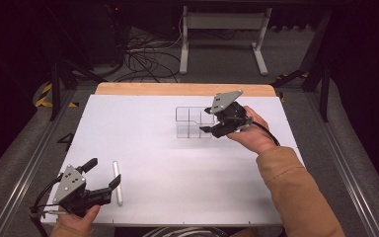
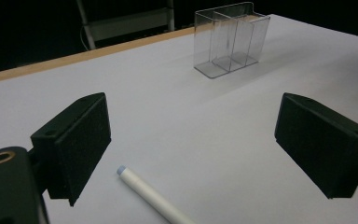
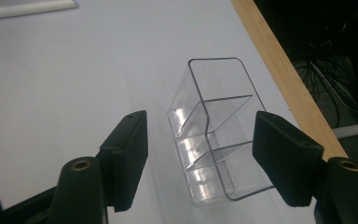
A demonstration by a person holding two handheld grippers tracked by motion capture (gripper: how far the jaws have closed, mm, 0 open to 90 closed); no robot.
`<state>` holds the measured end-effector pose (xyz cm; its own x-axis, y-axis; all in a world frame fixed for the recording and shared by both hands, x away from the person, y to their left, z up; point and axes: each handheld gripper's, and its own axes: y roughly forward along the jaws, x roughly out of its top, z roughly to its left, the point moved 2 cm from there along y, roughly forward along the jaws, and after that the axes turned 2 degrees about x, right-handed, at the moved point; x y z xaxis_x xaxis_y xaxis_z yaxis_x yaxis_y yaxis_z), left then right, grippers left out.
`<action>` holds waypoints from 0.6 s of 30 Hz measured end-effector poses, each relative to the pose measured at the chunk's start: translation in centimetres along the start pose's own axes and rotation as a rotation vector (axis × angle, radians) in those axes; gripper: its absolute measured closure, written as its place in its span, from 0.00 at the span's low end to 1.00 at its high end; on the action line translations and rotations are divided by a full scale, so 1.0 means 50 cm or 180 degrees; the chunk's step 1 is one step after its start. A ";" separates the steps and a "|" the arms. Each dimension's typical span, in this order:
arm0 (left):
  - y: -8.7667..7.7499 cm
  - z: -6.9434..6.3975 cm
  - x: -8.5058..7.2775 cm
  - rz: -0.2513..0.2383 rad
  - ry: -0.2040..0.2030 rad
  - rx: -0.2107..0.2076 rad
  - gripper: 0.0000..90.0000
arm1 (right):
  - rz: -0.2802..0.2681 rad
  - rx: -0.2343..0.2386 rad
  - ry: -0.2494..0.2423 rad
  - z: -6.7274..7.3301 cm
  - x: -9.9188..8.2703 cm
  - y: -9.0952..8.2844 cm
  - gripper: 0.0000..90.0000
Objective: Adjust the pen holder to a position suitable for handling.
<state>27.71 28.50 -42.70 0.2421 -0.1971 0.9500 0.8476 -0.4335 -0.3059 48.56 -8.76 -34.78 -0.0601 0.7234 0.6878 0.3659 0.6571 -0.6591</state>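
A clear plastic organiser (image 1: 190, 122) with several compartments stands upright on the white table (image 1: 187, 173), right of centre. My right gripper (image 1: 207, 120) hovers just to its right, pointing at it. In the right gripper view the jaws are open, and the organiser (image 3: 214, 135) lies beyond and between them (image 3: 203, 140), untouched. A white pen (image 1: 117, 182) lies near the front left. My left gripper (image 1: 104, 173) is open beside it. In the left gripper view the pen (image 2: 149, 198) rests on the table between the wide jaws (image 2: 193, 144), with the organiser (image 2: 230, 39) far off.
A wooden strip (image 1: 182, 89) runs along the table's far edge. Beyond it are floor cables (image 1: 143, 59) and a white frame's legs (image 1: 222, 39). The person's tan sleeve (image 1: 296, 192) comes in from the bottom right.
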 end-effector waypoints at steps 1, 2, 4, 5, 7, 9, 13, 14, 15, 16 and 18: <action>0.000 0.000 0.000 -0.0001 0.0002 0.0006 0.13 | 0.0009 0.0019 0.0002 -0.003 0.001 0.003 0.40; 0.000 0.000 0.000 -0.0001 0.0000 0.0004 0.13 | 0.0005 0.0031 -0.0005 -0.006 0.002 0.004 0.40; 0.000 0.001 0.001 -0.0013 0.0013 0.0009 0.13 | -0.0050 0.0059 0.0015 -0.010 0.002 0.003 0.40; 0.000 0.001 0.001 -0.0013 0.0013 0.0009 0.13 | -0.0050 0.0059 0.0015 -0.010 0.002 0.003 0.40; -0.001 0.002 0.000 -0.0011 0.0007 0.0008 0.13 | -0.0096 0.0094 0.0072 -0.014 -0.001 0.002 0.40; 0.000 0.002 0.000 -0.0006 0.0002 0.0002 0.13 | -0.0070 0.0089 0.0092 -0.019 -0.003 0.009 0.40; 0.001 0.000 0.001 -0.0012 0.0005 0.0003 0.13 | 0.0006 0.0095 0.0115 -0.028 -0.006 0.030 0.41; 0.001 0.000 0.001 -0.0005 0.0011 0.0002 0.13 | 0.0050 0.0103 0.0112 -0.032 -0.007 0.036 0.41; 0.001 0.000 0.001 -0.0005 0.0011 0.0002 0.13 | 0.0050 0.0103 0.0112 -0.032 -0.007 0.036 0.41; 0.002 0.001 0.000 -0.0009 -0.0001 0.0000 0.13 | 0.0125 0.0122 0.0095 -0.039 -0.007 0.048 0.43; 0.002 0.001 0.000 -0.0010 -0.0003 -0.0001 0.13 | 0.0197 0.0135 0.0098 -0.044 -0.006 0.060 0.43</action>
<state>27.82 28.51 -42.74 0.2399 -0.1948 0.9510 0.8482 -0.4345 -0.3030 51.73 -7.48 -36.29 -0.0098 0.7566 0.6539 0.3282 0.6201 -0.7126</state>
